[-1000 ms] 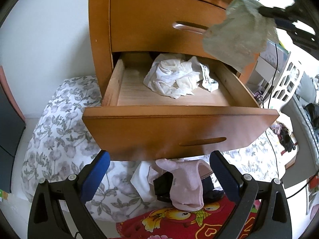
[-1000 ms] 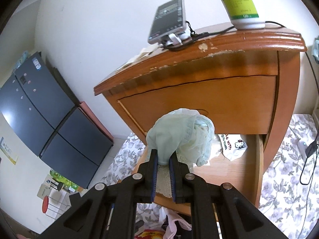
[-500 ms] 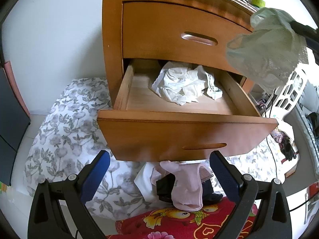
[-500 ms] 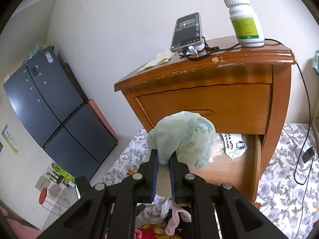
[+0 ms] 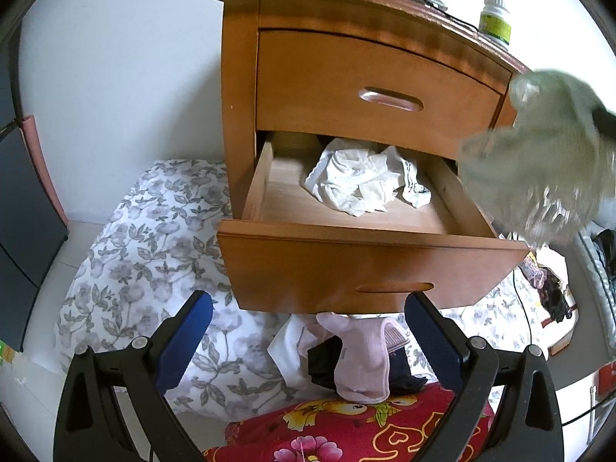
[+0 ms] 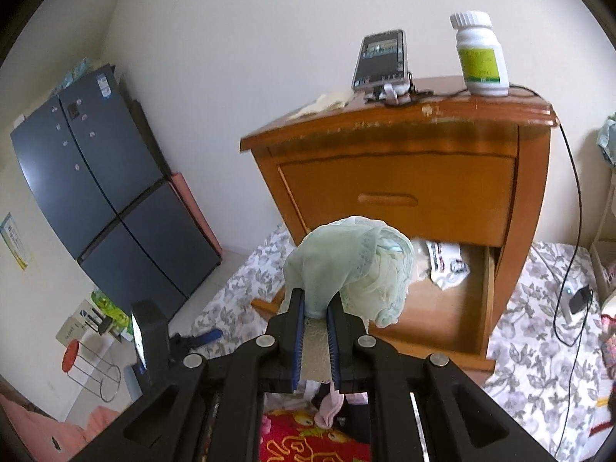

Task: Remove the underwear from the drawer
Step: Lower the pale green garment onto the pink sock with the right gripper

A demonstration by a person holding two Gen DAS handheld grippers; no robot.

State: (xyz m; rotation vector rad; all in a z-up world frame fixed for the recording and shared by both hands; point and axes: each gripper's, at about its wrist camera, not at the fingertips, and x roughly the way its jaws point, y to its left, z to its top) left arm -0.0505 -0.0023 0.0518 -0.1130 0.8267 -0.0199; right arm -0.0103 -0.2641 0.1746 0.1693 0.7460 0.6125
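Your left gripper [image 5: 308, 340] and right gripper [image 6: 316, 337] share one build: black angular frames, silver round screws at the joints, and blue pads lining the fingers [image 5: 184, 340].

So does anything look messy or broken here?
Yes. The nightstand's top edge has chipped finish, and socks lie heaped on the floor under the open drawer. Crumpled white underwear sits inside.

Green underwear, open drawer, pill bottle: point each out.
green underwear [image 6: 346, 265], right wrist view, bunched fabric above the pads.
open drawer [image 5: 369, 265], left wrist view, middle of its front panel.
pill bottle [image 6: 481, 61], right wrist view, on its green label.
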